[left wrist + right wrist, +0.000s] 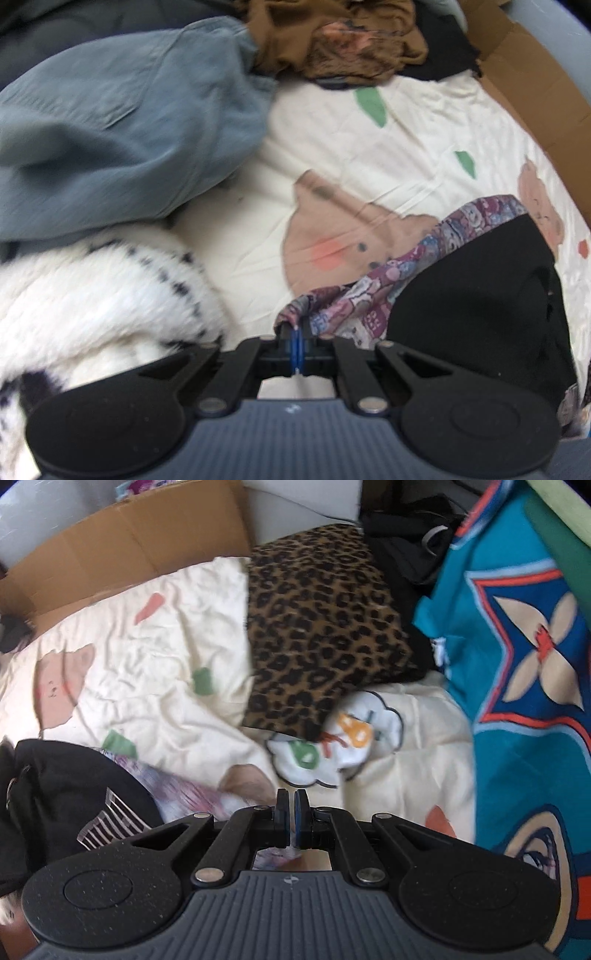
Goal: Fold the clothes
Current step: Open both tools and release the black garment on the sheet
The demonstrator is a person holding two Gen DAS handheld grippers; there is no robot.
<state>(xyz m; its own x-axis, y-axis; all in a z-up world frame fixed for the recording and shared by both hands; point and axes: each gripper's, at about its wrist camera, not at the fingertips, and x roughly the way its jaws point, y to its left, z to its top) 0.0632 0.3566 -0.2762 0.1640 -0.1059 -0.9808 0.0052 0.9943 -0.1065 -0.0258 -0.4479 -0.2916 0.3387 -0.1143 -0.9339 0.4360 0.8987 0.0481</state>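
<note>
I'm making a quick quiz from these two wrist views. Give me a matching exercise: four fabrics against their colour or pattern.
Things:
1. Folded piece at the far side of the bed
2. Garment heaped at far left
3. Fluffy item at near left
4. Cloth pinched by the left gripper

Looks:
A. purple patterned print
B. leopard spots
C. white with dark flecks
D. faded blue denim

Pairs: 1-B, 2-D, 3-C, 4-A

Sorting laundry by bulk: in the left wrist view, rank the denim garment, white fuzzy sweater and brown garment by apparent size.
1. Denim garment
2. White fuzzy sweater, though nearness inflates it
3. Brown garment, farthest, so unsure
</note>
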